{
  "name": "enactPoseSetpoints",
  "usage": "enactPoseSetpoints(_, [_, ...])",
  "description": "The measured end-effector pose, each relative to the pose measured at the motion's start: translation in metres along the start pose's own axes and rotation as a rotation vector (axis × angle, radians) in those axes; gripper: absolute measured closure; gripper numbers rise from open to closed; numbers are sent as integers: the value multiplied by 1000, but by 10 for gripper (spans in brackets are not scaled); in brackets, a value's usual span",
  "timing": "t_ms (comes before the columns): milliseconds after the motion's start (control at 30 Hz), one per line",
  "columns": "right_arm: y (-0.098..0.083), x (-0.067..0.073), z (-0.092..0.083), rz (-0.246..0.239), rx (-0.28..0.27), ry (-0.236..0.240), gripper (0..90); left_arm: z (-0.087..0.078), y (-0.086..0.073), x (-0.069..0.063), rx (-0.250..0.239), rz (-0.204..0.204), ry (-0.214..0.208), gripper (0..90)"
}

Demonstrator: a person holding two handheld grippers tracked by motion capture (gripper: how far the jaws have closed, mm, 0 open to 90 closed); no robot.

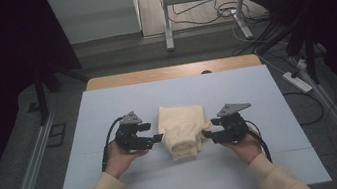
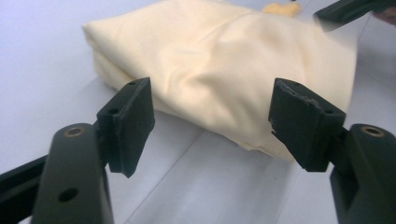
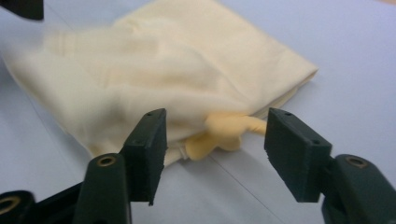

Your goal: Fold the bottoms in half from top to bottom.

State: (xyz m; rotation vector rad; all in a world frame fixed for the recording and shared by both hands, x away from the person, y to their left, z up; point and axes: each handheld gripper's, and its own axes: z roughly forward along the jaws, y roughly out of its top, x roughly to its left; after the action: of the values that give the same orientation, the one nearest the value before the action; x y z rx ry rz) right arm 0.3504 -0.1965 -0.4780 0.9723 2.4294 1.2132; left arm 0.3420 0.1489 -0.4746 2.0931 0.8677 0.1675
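Folded cream cloth (image 1: 181, 130) lying mid-table between left tool (image 1: 157, 131) and right tool (image 1: 206, 133). Both tools released, jaws apart, nothing pinched. Likely light, limp, prone to unfolding; best taken at thick folded edges, not the loose knotted tail (image 3: 224, 133). Pale matte table (image 1: 108, 108), smooth, uncluttered. Dim room, cables (image 1: 225, 12) on floor beyond.

Cloth (image 1: 181, 129): we are seeing pale yellow fabric, folded into a thick bundle.
Place: lying flat mid-table (knotted cord end (image 3: 224, 133) sticking out).
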Motion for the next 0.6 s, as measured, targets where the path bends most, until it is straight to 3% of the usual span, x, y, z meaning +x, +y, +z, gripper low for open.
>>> enactPoseSetpoints(67, [4, 0, -4, 14, -9, 9, 385, -2, 0, 1, -14, -10, 2, 302])
enactPoseSetpoints(233, [15, 6, -2, -16, 0, 38, 470, 1, 1, 4, -12, -18, 6, 297])
enactPoseSetpoints(333, [22, 14, 3, -65, 2, 33, 603, 2, 1, 5, -10, -21, 3, 295])
enactPoseSetpoints(467, [35, 24, 15, -90, 37, 104, 794, 2, 0, 6, -9, -30, 7, 296])
enactPoseSetpoints(600, [43, 36, 22, -144, 38, 119, 846, 1, 0, 7, -10, -30, 8, 296])
